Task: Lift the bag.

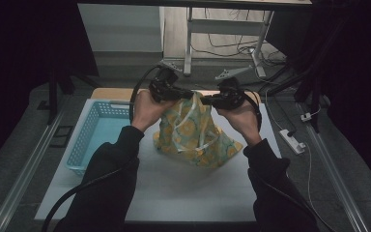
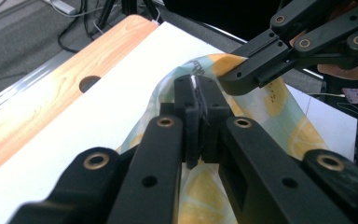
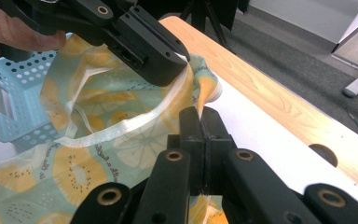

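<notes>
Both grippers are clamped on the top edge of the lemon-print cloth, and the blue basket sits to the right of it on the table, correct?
Not quite. In the high view the blue basket sits to the left of the lemon-print cloth, not the right. The rest holds: left gripper and right gripper are both clamped on its top edge.

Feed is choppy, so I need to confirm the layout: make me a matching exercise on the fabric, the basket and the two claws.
Things:
1. fruit-print fabric
2. blue basket
3. left claw
4. right claw

States:
A. standing at the table's left, apart from the fabric
B. shut on the fabric's upper edge, beside a white strap
C. hanging from both claws, its bottom on the white tabletop
D. shut on an orange-printed fold

Pairs: 1-C, 2-A, 3-B, 4-D
</notes>
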Demonstrator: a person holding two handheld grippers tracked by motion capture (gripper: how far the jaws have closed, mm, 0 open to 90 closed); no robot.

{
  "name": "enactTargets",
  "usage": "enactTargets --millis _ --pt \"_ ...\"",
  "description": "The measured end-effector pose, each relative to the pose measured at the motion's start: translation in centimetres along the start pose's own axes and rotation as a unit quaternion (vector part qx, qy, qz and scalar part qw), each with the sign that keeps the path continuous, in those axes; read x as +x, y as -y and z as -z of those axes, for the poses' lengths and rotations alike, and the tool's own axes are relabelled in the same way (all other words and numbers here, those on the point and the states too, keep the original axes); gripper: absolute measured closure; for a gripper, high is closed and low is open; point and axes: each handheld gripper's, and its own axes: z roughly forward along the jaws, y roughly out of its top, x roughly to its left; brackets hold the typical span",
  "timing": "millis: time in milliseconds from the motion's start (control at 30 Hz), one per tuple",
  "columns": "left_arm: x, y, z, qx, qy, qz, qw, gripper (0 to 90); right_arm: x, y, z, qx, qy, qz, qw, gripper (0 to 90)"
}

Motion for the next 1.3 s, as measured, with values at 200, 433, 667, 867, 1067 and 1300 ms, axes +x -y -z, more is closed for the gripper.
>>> enactTargets --millis 200,433,667,867,1067,1300 --pt "0.5 0.9 -1.0 0.008 -0.001 0.008 0.9999 78.8 -0.1 0.7 -0.8 0.005 -0.003 -0.008 0.9999 87.7" --pt "0.8 1.6 -0.3 -0.007 -0.008 0.004 0.9999 52.1 -0.3 0.8 -0.5 -0.002 -0.005 -0.022 0.9997 73.0" --pt "0.5 2.4 1.1 -0.008 -0.039 -0.023 0.9989 31.1 0.2 0.4 0.1 -0.011 0.001 -0.020 0.9997 58.0" --pt "0.3 3.1 2.8 -0.008 -0.045 -0.024 0.9986 20.3 0.5 0.3 0.6 -0.018 0.001 -0.020 0.9996 49.2" --pt "0.4 4.1 3.9 -0.016 -0.024 -0.012 0.9995 9.7 0.8 0.5 1.1 -0.020 -0.003 -0.020 0.9996 39.8" --pt "0.6 5.9 4.7 -0.018 -0.022 -0.007 0.9996 0.0 1.2 1.3 1.0 -0.015 0.001 -0.019 0.9997 27.7"
